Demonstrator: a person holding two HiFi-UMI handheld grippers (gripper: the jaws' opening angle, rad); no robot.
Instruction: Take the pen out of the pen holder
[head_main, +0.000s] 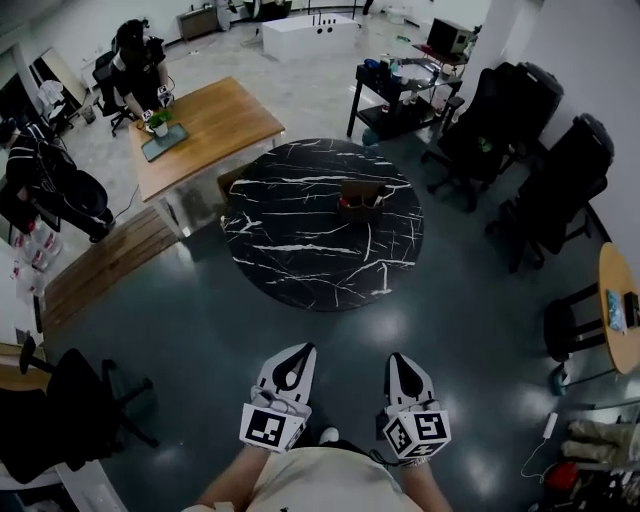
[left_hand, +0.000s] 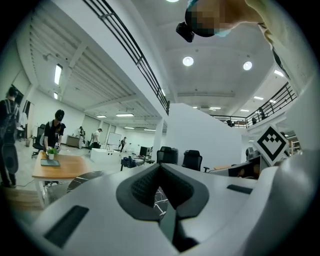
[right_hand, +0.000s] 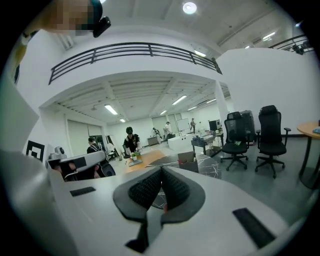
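Observation:
A brown pen holder (head_main: 361, 199) stands on the round black marble table (head_main: 300, 250), right of its middle; its contents are too small to make out. Both grippers hang low near my body, far short of the table, over the dark floor. My left gripper (head_main: 299, 350) and right gripper (head_main: 399, 358) point toward the table, jaws closed to a tip with nothing between them. In the left gripper view the left gripper (left_hand: 161, 168) has its pads pressed together. The right gripper view shows the right gripper (right_hand: 161, 171) likewise shut, with the pen holder (right_hand: 186, 158) far ahead.
A wooden desk (head_main: 205, 125) with a seated person (head_main: 135, 60) stands left of the marble table. Black office chairs (head_main: 560, 180) line the right side, and a black cart (head_main: 400, 95) stands behind the table. Another chair (head_main: 70, 400) is at my near left, a round wooden table (head_main: 620, 300) at the right edge.

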